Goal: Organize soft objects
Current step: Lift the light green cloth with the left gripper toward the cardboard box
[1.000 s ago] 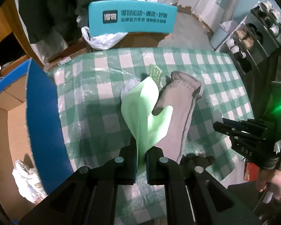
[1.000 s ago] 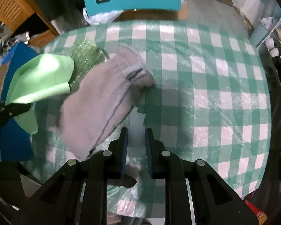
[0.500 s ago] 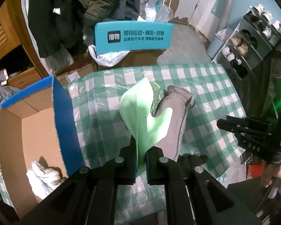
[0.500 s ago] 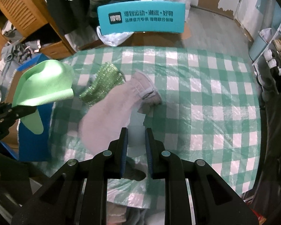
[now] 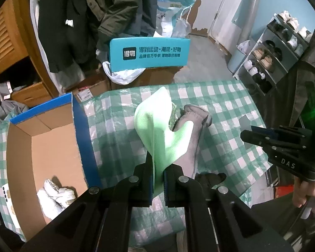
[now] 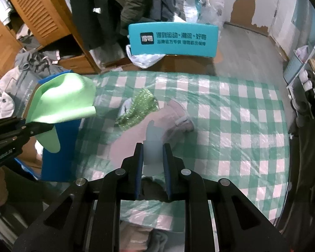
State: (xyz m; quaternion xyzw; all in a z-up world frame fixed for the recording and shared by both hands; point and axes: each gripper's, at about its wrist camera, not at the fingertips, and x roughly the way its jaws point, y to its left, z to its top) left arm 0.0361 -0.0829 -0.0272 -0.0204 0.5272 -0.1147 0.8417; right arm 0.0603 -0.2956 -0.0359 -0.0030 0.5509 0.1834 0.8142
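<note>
Green cloth: pale-green microfibre cloth [image 5: 155, 130], which I have pinched at its lower edge in my left gripper [image 5: 158, 173]; jaws closed tight on the fabric. It is lifted clear of the table, beside the box.
Cloth axis: long axis runs away from my left camera, folded free end pointing up and toward the far table edge.
Grey sock: lies flat on the checked tablecloth [image 6: 241, 126], sock [image 5: 194, 130] cuff pointing to the far side, toe toward me.
Glitter cloth: sparkly green scrubbing cloth [image 6: 139, 108] just beside the sock's cuff, touching it.
Right gripper: my right gripper [image 6: 152, 156] hovers above the table; jaws parted a little, with a pale blurred patch between them. I cannot tell if anything is gripped.
Box: blue-walled cardboard box [image 5: 82, 134] left of the table, white socks [image 5: 54, 193] inside.
Writing: teal chair back [image 5: 149, 53] carries white Chinese print; "DAS" shows on the right gripper's body.
</note>
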